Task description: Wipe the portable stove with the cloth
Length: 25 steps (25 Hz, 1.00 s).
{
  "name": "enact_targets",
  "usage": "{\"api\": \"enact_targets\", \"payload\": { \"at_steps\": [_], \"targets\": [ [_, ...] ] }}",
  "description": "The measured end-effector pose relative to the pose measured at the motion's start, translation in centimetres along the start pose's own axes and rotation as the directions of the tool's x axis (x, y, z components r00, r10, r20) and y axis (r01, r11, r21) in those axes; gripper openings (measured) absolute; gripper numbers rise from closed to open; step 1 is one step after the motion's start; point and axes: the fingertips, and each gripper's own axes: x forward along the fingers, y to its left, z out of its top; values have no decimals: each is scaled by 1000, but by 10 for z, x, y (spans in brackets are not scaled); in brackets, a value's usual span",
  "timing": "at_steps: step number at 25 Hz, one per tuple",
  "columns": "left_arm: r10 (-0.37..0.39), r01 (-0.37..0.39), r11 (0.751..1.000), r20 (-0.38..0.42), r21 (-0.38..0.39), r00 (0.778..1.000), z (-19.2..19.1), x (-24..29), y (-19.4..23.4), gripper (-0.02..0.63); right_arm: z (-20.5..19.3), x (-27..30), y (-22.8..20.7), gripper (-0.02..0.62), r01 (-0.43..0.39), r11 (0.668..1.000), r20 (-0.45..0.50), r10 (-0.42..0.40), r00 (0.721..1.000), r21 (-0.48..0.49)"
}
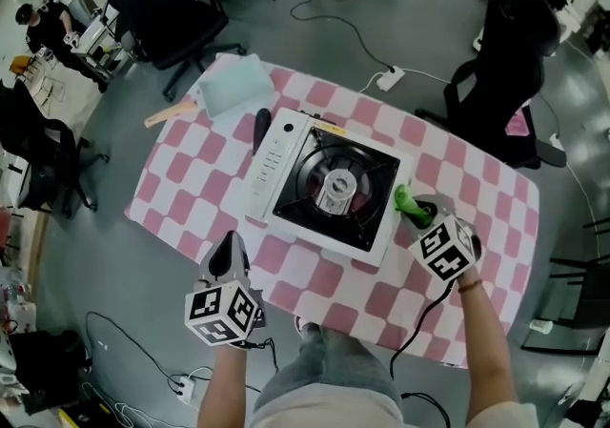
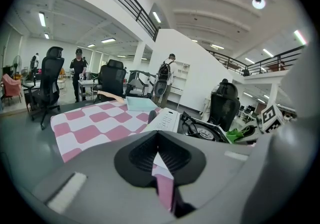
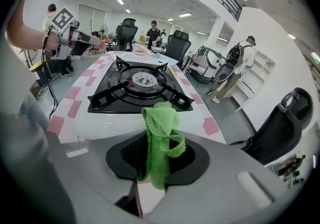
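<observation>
**Cloth clamped at the stove's right edge, stove straight ahead of it**

The left gripper (image 1: 229, 250) hangs over the counter (image 1: 172, 178) with its jaws together and nothing between them. From these jaws the portable stove (image 1: 329, 183) lies ahead and to the right, its white control strip being the nearest part.

The stove has a white body with a glossy rim and a black top plate. Black pan supports ring a silvery burner at the centre. No dirt can be made out on it.

The right gripper (image 1: 421, 214) has its jaws clamped on the green cloth (image 3: 160, 133), which stands up out of them in a loose fold. The stove's white rim lies just ahead of and below these jaws, with the burner straight beyond and the control strip at the far end. The cloth looks to be just clear of the rim, though contact cannot be ruled out. The right gripper is clearly the nearer, so the wipe probably calls for a short lowering and a push forward.
</observation>
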Motion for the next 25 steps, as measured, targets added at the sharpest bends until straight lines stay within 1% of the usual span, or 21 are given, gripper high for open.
{"api": "enact_targets", "payload": {
  "at_steps": [15,25],
  "targets": [
    [-33,33,999,-9,19,999,-8,-20,-4,0,0,-11,37,78,-19,1000,1,19,1000,-11],
    [-41,42,999,-13,15,999,-14,-33,2,0,-2,-20,62,78,-28,999,-22,27,999,-32]
  ]
}}
